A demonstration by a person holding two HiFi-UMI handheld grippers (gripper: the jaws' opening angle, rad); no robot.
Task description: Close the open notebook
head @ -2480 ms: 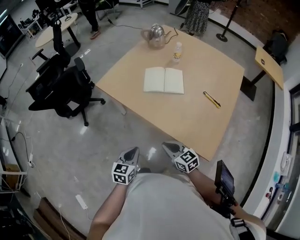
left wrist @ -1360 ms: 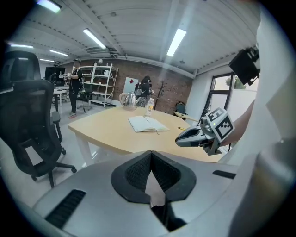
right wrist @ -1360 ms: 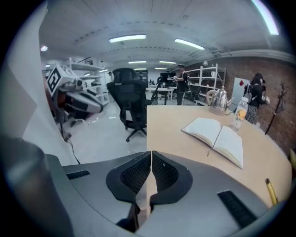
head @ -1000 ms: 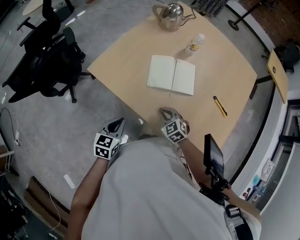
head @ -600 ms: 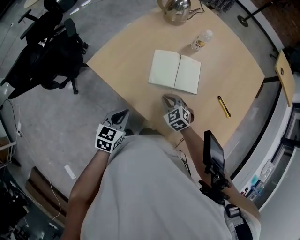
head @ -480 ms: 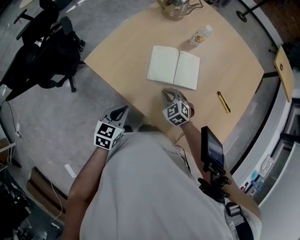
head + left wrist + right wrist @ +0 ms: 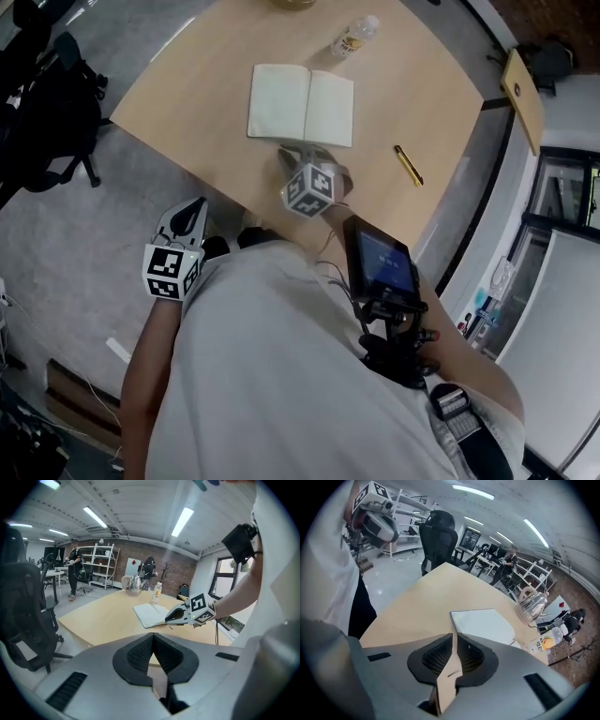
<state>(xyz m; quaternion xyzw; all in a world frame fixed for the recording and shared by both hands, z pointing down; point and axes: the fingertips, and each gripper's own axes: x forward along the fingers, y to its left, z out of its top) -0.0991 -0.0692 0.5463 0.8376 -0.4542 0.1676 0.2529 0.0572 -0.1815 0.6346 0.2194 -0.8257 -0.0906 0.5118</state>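
The open notebook (image 7: 300,105) lies flat with its cream pages up on the wooden table (image 7: 187,84). It also shows in the left gripper view (image 7: 149,614) and the right gripper view (image 7: 483,624). My right gripper (image 7: 289,151) hovers over the table with its tips at the notebook's near edge, close to the spine; I cannot tell whether it touches. Its jaws are shut and empty (image 7: 454,637). My left gripper (image 7: 193,206) is off the table's near-left edge, over the floor, also shut and empty (image 7: 152,637).
A plastic bottle (image 7: 354,36) stands beyond the notebook, and a glass kettle (image 7: 531,603) stands farther back. A yellow pen (image 7: 408,166) lies to the right. A black office chair (image 7: 47,103) stands on the floor at the left. A small screen (image 7: 380,264) is mounted by my right arm.
My right gripper has moved forward over the table up to the notebook's near edge. The left gripper has edged forward but stays beside the table. The head view has shifted.
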